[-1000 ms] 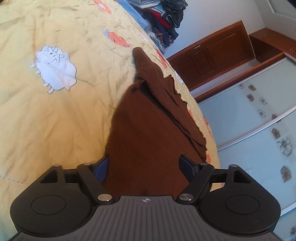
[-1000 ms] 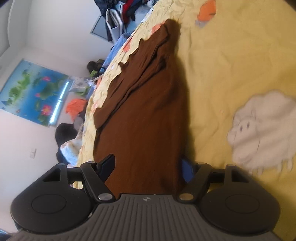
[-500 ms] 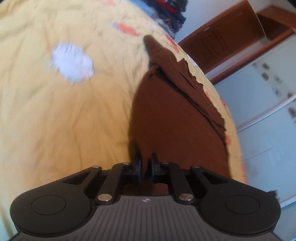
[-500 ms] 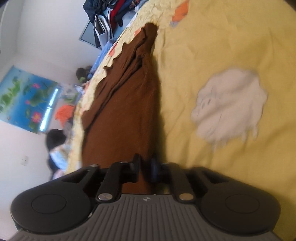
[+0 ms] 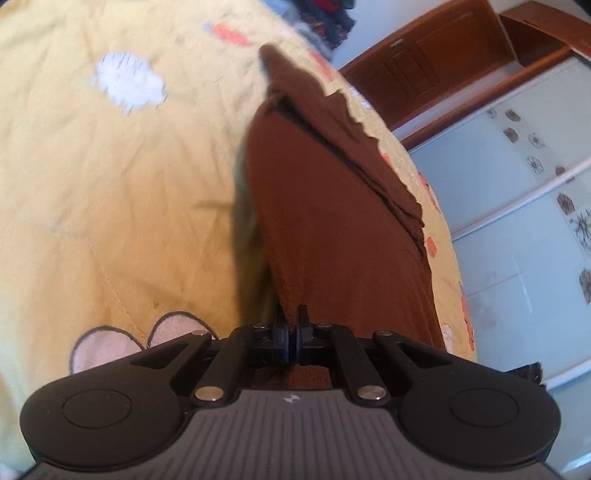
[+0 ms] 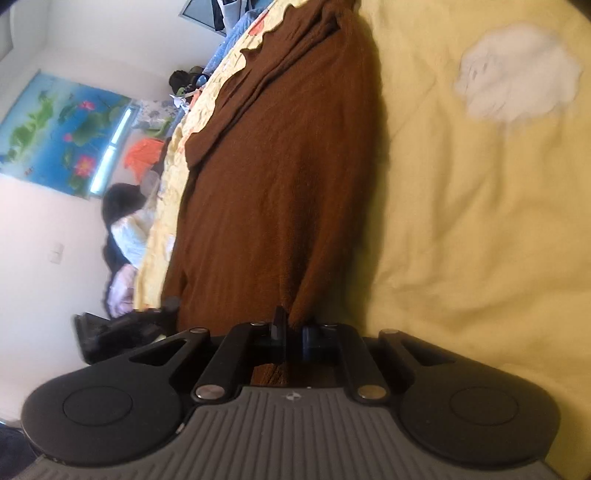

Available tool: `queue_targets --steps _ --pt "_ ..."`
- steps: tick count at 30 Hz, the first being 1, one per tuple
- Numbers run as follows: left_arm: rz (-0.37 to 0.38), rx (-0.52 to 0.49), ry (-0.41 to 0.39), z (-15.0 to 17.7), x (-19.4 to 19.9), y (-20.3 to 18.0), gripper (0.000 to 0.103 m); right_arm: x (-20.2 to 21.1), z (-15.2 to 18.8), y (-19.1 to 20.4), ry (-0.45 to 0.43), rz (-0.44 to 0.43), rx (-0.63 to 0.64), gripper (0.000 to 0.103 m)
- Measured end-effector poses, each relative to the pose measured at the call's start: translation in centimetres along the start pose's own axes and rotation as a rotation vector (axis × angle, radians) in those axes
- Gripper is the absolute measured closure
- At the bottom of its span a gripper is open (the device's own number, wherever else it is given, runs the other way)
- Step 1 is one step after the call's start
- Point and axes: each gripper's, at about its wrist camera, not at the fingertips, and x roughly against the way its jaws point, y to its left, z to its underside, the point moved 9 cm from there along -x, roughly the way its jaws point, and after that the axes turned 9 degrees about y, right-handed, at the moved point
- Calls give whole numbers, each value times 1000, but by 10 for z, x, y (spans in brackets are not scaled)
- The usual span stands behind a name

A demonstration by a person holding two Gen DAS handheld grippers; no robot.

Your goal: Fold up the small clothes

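A brown knit garment (image 5: 332, 206) lies lengthwise along the edge of a yellow quilt (image 5: 110, 206), with a wavy-edged layer folded along its outer side. My left gripper (image 5: 291, 321) is shut on the garment's near edge and holds it lifted off the quilt. In the right wrist view the same brown garment (image 6: 280, 177) stretches away from me, and my right gripper (image 6: 293, 325) is shut on its near edge, also raised. The other gripper (image 6: 122, 332) shows dark at the left of the right wrist view.
The quilt (image 6: 480, 221) has white sheep patches (image 5: 129, 85) (image 6: 517, 74) and orange patches. A wooden cabinet (image 5: 436, 62) and glass sliding doors (image 5: 517, 192) stand beyond the bed edge. A clothes pile (image 5: 325, 18) lies at the far end. A blue poster (image 6: 62, 129) hangs on the wall.
Both grippers went from open around the garment's near edge to shut on it. Both have since lifted the edge, and the sheep patches have shifted farther away in view.
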Motion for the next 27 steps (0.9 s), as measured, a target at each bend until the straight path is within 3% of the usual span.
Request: queue_targets --steps 2,5,7,8,9,10,12,13,15,16,17,19,23,25,27 --pt "-61 -50 -17 2 10 0 100 15 5 5 -13 11 26 89" --pt "-159 -78 11 10 -1 19 100 18 15 -10 -4 96 29 94" --pt "-152 -85 -2 11 1 18 99 17 16 -18 -33 51 -8 92" --pt "-159 -88 3 10 6 17 98 18 17 -18 -38 39 -26 86" --pt "-169 -106 -11 6 12 13 98 20 17 -16 -39 27 -28 75" --pt "-187 -129 -33 1 19 8 98 25 16 -15 -44 27 -30 57" --pt "-213 -199 -80 -15 28 -6 94 40 6 -10 -108 53 -9 38" --pt "-222 -229 -113 -26 29 -16 87 47 -4 -7 -147 83 8 38" --pt "-239 -283 -177 -50 20 -39 62 55 -32 1 -215 118 37 38" --pt "-251 -307 -210 -61 10 -50 41 54 -49 4 -241 130 52 35" --pt "-275 -322 -250 -73 -4 -59 33 49 -67 10 -268 159 75 32" --pt "-306 -339 -261 -89 -42 -72 33 31 -104 23 -325 216 125 19" --pt "-386 -385 -212 -107 -111 -79 33 -24 -160 39 -343 221 163 20" --pt "-495 -432 -200 -110 -127 -68 33 -44 -179 40 -356 307 205 20" --pt "-560 -539 -239 -106 -129 -63 31 -57 -184 32 -365 417 289 16"
